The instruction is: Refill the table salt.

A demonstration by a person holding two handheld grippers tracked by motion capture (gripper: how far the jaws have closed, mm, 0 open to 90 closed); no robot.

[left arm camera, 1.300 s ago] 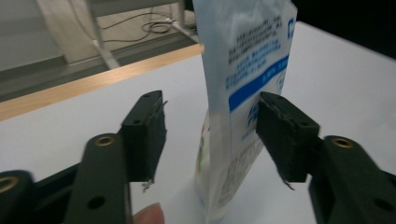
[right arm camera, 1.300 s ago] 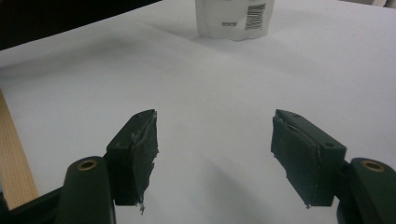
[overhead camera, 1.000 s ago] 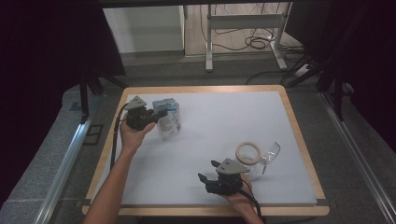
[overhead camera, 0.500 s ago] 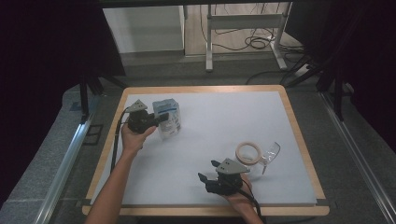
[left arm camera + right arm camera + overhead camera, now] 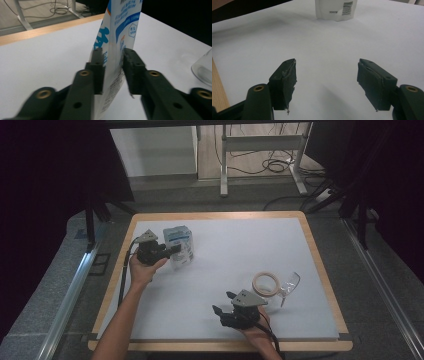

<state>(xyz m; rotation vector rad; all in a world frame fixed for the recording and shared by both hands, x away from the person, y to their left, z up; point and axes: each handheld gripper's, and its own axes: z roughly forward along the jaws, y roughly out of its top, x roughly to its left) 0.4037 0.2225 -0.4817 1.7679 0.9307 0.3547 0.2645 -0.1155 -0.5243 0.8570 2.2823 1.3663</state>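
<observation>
Left gripper (image 5: 110,72), jaws just eased slightly, pinches the upright pouch (image 5: 117,37) at its edge; right gripper (image 5: 327,82) waits agape; pouch unopened, glass (image 5: 289,285) empty.

pouch and jaws, layout
pouch (image 5: 117,37) upright between the left gripper (image 5: 111,72) jaws; glass (image 5: 203,67) right of them, apart.

Your left gripper (image 5: 111,75) hides the pouch's (image 5: 117,37) lower middle in the left gripper view; the pouch's top is cut off by the frame edge and its small print is unreadable. The glass (image 5: 203,68) right of the pouch is cropped at the edge. In the right gripper view the pouch is cropped above its barcode.
</observation>
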